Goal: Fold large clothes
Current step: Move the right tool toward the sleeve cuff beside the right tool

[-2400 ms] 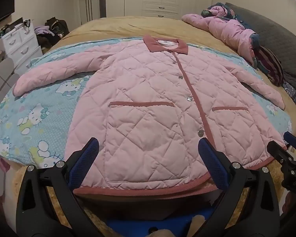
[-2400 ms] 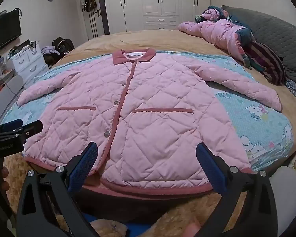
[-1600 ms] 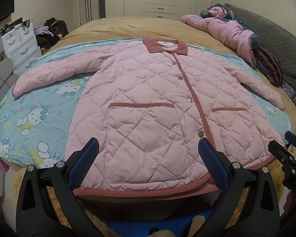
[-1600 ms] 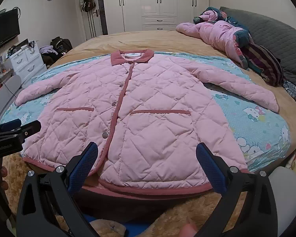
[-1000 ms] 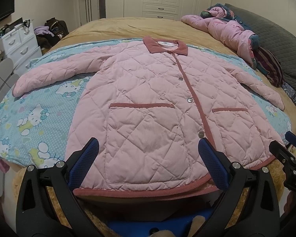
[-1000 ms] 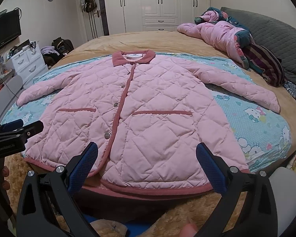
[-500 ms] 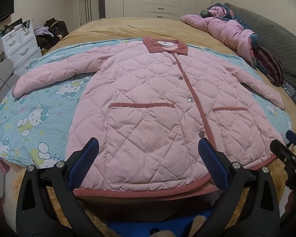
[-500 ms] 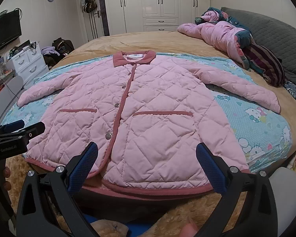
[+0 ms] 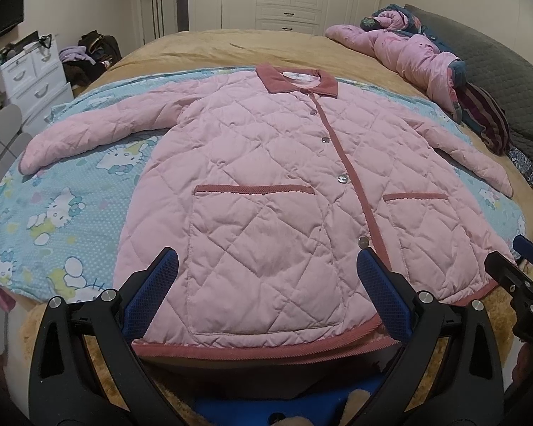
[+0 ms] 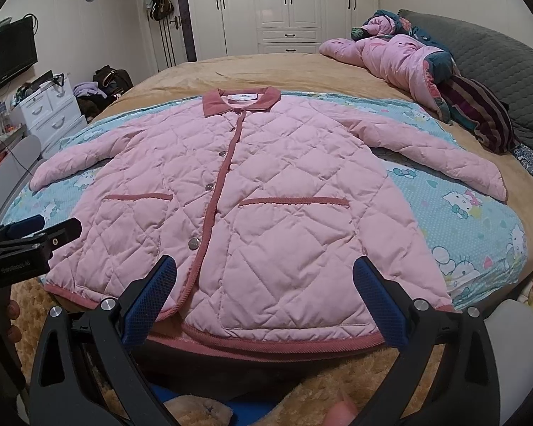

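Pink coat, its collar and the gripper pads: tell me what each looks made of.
Pink coat: soft matte woven shell, probably padded; diamond quilting puffs between the stitch lines.
Collar: darker rose, ribbed like corduroy, likely the same as the hem trim.
Gripper pads: blue, dotted mesh-like texture, probably grippy rubber or foam on black plastic arms.
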Demonstrator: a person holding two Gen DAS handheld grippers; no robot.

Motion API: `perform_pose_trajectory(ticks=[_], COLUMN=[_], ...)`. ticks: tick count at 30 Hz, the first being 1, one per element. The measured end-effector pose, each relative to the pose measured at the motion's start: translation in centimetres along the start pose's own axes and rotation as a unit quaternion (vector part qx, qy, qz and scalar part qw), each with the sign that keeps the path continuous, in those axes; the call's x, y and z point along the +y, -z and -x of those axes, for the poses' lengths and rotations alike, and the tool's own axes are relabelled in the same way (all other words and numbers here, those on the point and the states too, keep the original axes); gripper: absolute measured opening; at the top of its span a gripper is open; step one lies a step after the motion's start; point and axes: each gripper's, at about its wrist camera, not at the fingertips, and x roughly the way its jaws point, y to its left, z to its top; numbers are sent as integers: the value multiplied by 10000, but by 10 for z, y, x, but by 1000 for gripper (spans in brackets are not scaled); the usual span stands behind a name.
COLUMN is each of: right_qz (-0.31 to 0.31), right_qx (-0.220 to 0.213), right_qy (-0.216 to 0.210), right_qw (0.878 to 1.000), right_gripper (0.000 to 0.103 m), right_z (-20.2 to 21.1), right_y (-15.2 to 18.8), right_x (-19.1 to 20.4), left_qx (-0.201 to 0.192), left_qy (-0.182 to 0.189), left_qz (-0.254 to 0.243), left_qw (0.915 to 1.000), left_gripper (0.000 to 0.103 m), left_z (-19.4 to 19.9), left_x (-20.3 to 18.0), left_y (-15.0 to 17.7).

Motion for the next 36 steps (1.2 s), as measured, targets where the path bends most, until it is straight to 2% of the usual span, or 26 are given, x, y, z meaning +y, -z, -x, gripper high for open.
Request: perform_pose_trajectory(ticks=[7, 22, 36], right_qz=[-13, -61, -211], right_qx=[-16, -64, -145], right_qy=[-134, -240, -139], right_qw=[9999, 9997, 9996], right_gripper=[99, 99, 99], right_z=[-10, -35, -61], right_y=[-20, -83, -140], right_x=[2, 3, -17], left_qx=[59, 59, -92], left_qy=[-14, -99, 130], left_qz=[-23, 205, 225], left_qw=[10000, 9997, 9996], left_gripper=[94, 94, 94], left_z=[-12, -36, -55], left_x=[-1, 17, 12], left_y=[-7, -62, -122])
